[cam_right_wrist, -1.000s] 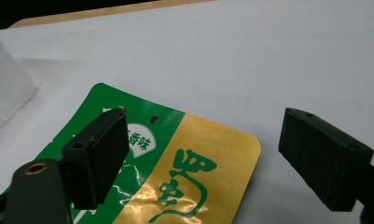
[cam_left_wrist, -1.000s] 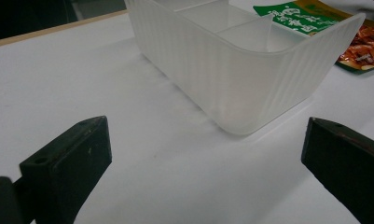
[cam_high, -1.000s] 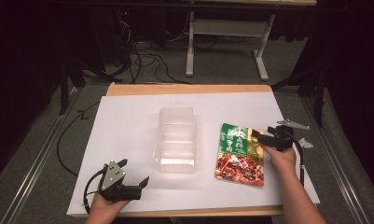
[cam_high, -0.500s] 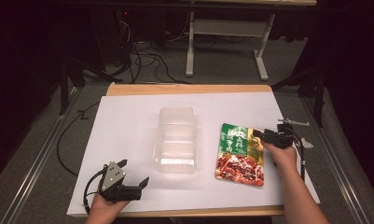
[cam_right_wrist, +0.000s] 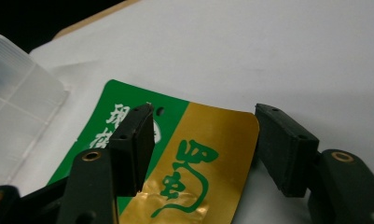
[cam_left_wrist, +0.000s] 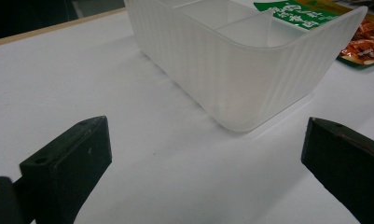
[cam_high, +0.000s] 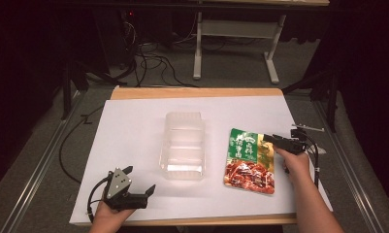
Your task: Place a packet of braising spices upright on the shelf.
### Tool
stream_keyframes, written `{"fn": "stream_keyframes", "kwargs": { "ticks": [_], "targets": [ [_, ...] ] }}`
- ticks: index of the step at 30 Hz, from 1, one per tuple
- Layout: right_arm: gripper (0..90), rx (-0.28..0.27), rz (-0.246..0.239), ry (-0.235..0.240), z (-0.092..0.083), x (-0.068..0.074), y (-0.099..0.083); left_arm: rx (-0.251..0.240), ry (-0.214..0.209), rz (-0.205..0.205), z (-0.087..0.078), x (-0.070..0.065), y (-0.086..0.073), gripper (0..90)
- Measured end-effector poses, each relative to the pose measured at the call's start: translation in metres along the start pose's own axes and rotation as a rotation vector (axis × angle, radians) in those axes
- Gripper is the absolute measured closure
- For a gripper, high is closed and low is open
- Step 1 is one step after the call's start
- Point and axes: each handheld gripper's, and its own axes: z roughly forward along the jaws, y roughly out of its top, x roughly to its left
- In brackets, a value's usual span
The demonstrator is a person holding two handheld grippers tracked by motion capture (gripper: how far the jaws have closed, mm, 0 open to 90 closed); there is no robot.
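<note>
Beside ribbed translucent container (cam_high: 183, 144), glossy flat foil pouch (cam_high: 249, 160).

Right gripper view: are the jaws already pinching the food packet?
No: the right gripper straddles the food packet's gold corner, its closing jaws still apart, with a gap beside the packet's edge.

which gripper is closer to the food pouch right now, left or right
Right. The right gripper is at the food pouch's top right corner, its jaws just closing around that gold corner without gripping yet. The left gripper sits open at the table's near left, beyond the clear container.
</note>
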Motion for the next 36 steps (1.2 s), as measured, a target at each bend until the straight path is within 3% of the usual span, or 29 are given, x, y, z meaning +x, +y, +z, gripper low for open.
{"fn": "stream_keyframes", "kwargs": {
  "ticks": [3, 6, 9, 12, 17, 20, 26, 31, 36],
  "targets": [
    [43.6, -0.023, -0.007, 0.048, -0.004, 0.001, -0.001, 0.0, 0.0, 0.001, 0.0, 0.0, 0.0, 2.0],
    [45.4, -0.034, -0.007, 0.132, -0.005, 0.003, -0.002, 0.0, 0.0, 0.0, 0.0, 0.0, 0.0, 2.0],
    [45.4, -0.028, -0.035, 0.156, -0.005, 0.011, -0.002, 0.0, -0.002, 0.001, 0.0, 0.0, 0.0, 2.0],
    [43.2, -0.014, -0.061, 0.137, -0.004, 0.014, -0.003, 0.0, -0.003, 0.003, 0.0, 0.0, 0.0, 2.0],
    [40.5, 0.032, -0.054, 0.099, 0.002, 0.011, -0.005, 0.002, -0.003, 0.003, 0.0, 0.0, 0.0, 2.0],
    [40.8, 0.041, -0.076, 0.102, 0.002, 0.014, -0.005, 0.005, -0.008, 0.002, 0.001, 0.0, -0.001, 2.0],
    [40.6, 0.083, -0.066, 0.078, 0.005, 0.013, -0.006, 0.007, -0.009, 0.008, 0.002, -0.001, -0.001, 2.0],
    [41.5, 0.118, -0.08, 0.096, 0.004, 0.014, -0.007, 0.006, -0.008, 0.009, 0.001, -0.001, -0.001, 2.1],
    [60.8, 0.133, -0.102, 0.083, 0.002, 0.015, -0.008, 0.008, -0.01, 0.014, 0.002, -0.001, 0.0, 2.1]
  ]
}}
